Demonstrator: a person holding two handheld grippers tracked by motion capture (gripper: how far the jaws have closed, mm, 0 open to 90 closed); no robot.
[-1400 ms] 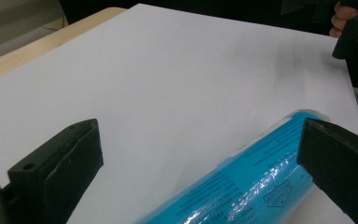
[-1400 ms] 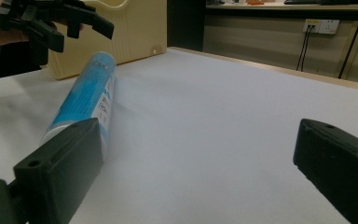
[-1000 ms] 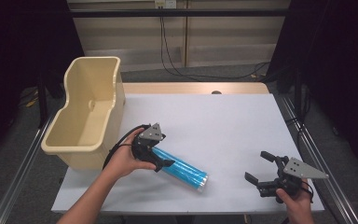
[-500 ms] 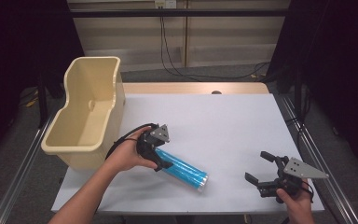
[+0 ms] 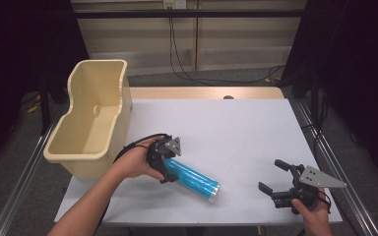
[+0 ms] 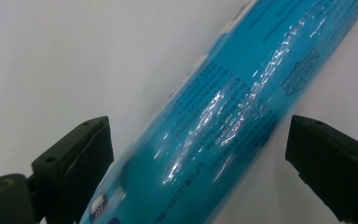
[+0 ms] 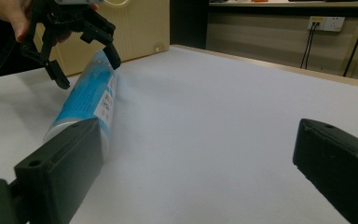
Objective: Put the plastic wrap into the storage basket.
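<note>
A blue plastic-wrapped tube (image 5: 193,178) lies on its side on the white table, its capped end toward the front right. My left gripper (image 5: 169,172) straddles the tube's left end from above. In the left gripper view the tube (image 6: 223,116) runs diagonally between the jaws, with a small gap at each pad. These jaws have just been closing, but they stand open around the tube. My right gripper (image 5: 270,175) rests near the front right edge, open with nothing between its fingers. From the right gripper view, the tube (image 7: 86,100) and the left gripper (image 7: 86,63) show at the upper left.
A tall cream plastic bin (image 5: 123,98) stands at the table's left edge, just behind the left hand, and nothing shows inside it. The white tabletop (image 5: 226,132) stretches out behind and between the two grippers. Metal rails run along both sides of the table.
The left gripper has shifted slightly right over the tube's end, and its jaws have narrowed around it. The tube and the right gripper have stayed put.
</note>
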